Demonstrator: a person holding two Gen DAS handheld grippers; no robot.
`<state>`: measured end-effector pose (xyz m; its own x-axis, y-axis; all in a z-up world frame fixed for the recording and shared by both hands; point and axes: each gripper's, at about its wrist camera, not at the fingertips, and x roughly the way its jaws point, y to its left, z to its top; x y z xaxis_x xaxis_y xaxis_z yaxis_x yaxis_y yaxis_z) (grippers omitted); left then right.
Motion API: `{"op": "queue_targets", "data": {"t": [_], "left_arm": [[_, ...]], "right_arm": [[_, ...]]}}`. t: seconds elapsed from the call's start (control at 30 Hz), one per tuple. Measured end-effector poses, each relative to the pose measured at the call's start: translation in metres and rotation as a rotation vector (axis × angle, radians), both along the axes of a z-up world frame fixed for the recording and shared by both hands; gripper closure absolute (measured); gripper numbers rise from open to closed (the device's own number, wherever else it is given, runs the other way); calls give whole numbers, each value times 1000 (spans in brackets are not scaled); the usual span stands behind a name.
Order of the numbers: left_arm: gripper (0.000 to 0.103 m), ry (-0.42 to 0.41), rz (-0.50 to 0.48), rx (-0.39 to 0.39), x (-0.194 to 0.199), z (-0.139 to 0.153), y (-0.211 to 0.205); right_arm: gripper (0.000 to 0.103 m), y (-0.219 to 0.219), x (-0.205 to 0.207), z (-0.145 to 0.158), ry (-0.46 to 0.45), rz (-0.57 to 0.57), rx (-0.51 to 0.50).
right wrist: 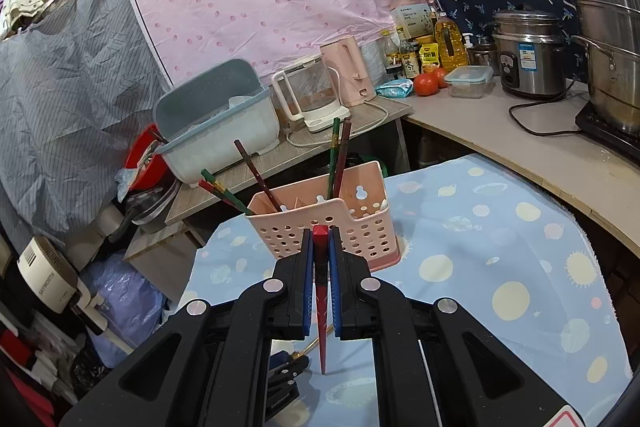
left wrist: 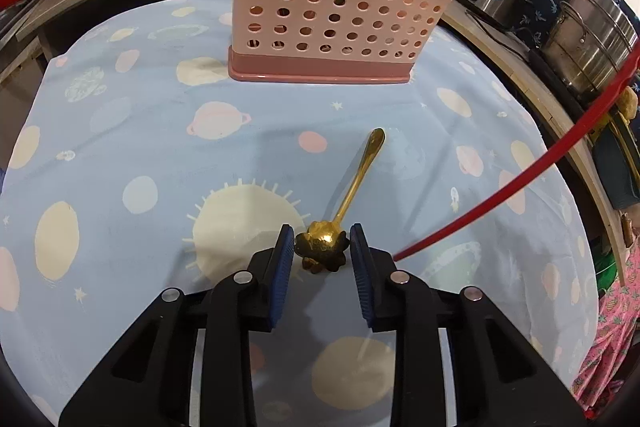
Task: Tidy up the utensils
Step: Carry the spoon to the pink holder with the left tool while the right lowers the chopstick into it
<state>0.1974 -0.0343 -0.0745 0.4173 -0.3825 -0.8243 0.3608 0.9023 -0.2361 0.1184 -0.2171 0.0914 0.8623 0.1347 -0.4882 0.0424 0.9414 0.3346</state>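
While several chopsticks (right wrist: 256,173) already stand in the pink holder (right wrist: 324,223), two utensils remain out.
Near the left gripper (left wrist: 320,247), jaws spread, the gold spoon (left wrist: 340,215) lies on the tablecloth (left wrist: 140,131); the right gripper (right wrist: 321,243) clamps a red chopstick (right wrist: 321,291), seemingly holder-bound.

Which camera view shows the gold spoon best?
The left wrist view: the gold spoon lies whole on the cloth, its bowl between the open left gripper fingers. The right wrist view shows only a thin gold sliver of it.
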Motion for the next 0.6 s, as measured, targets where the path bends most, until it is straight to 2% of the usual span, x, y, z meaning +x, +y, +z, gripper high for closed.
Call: {"op": "queue_targets", "data": {"t": [0.23,0.6], "left_arm": [[75,17,11,-30,-15,8,4],[75,-80,40,-95,-39,66,20]], "right_arm": [[96,-2,-4,-3,13,-6,4],[96,-1,-18,9,-22,3,6]]}}
